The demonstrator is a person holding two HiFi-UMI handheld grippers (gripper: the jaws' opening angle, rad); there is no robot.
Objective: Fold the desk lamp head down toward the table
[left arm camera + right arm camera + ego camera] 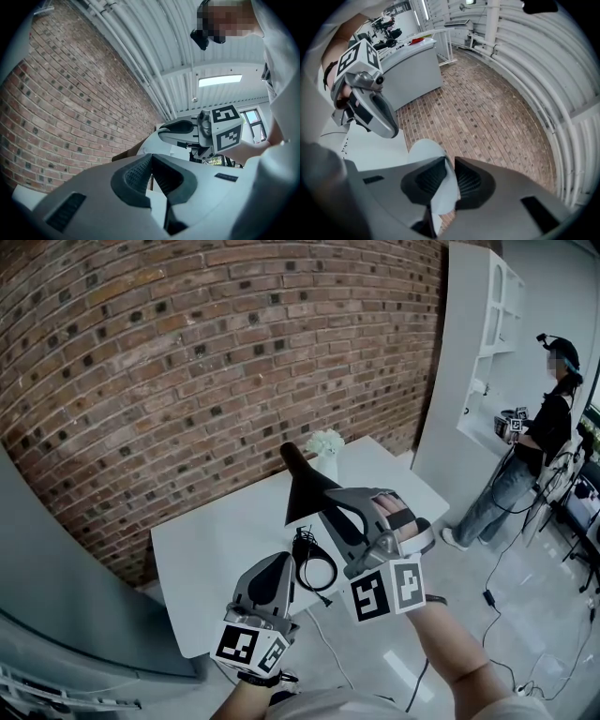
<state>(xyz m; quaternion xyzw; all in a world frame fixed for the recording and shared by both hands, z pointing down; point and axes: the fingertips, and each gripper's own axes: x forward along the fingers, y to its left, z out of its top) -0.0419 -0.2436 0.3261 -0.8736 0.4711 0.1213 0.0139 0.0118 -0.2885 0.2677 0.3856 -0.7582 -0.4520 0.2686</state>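
white table spreads below both grippers. the dark cone lamp head sits at the right gripper tips, clamped by its edge, long axis rising up-left. the left gripper, clenched on nothing, hangs lower and farther off.

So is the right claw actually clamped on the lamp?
Yes, shut on it: the right gripper has the lamp head pinched between its jaws.

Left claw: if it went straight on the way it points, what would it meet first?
Probably the lamp head, just past the left claw's shut tips; the brick wall lies beyond. Depth is hard to judge.
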